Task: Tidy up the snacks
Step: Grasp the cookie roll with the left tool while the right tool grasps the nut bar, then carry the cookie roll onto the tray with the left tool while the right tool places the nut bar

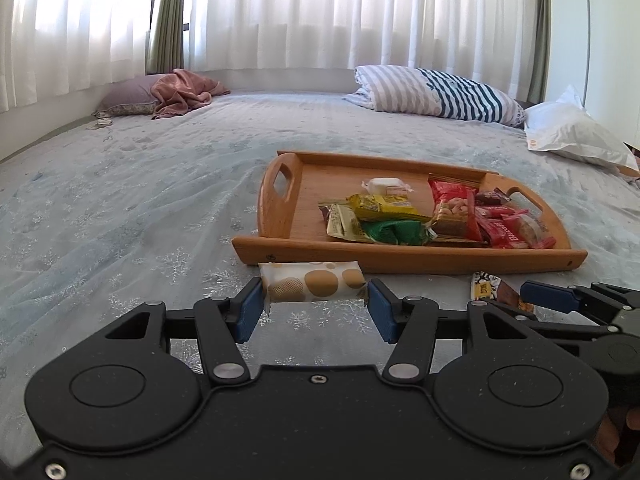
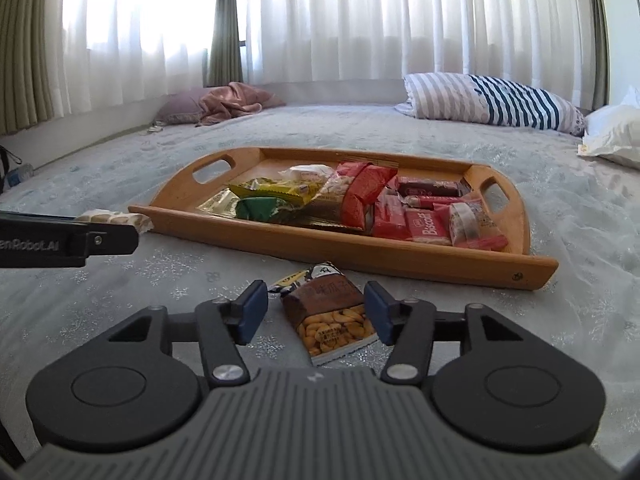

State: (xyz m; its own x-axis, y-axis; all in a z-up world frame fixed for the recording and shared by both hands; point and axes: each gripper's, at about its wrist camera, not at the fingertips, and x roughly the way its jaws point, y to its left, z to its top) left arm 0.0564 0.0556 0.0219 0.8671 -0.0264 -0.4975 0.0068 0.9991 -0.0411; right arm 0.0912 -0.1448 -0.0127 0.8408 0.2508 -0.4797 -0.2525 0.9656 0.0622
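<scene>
My left gripper (image 1: pixel 314 304) is shut on a white snack packet with tan circles (image 1: pixel 316 284), held crosswise just off the bedspread in front of the wooden tray (image 1: pixel 400 258). The tray holds several snacks: yellow, green and red packets. In the right wrist view my right gripper (image 2: pixel 316 304) stands open around a brown peanut packet (image 2: pixel 328 312) lying on the bed, with a gap at the left pad. The tray (image 2: pixel 340 252) sits just beyond it. The left gripper's arm (image 2: pixel 80 236) shows at the left edge with the white packet (image 2: pixel 112 216). A right gripper finger (image 1: pixel 548 296) shows beside the brown packet (image 1: pixel 486 286).
All of this is on a bed with a pale blue patterned spread (image 1: pixel 140 200). A striped folded quilt (image 1: pixel 432 92) and a white pillow (image 1: pixel 572 132) lie at the far right. A pink blanket on a purple pillow (image 1: pixel 176 92) lies far left, under curtained windows.
</scene>
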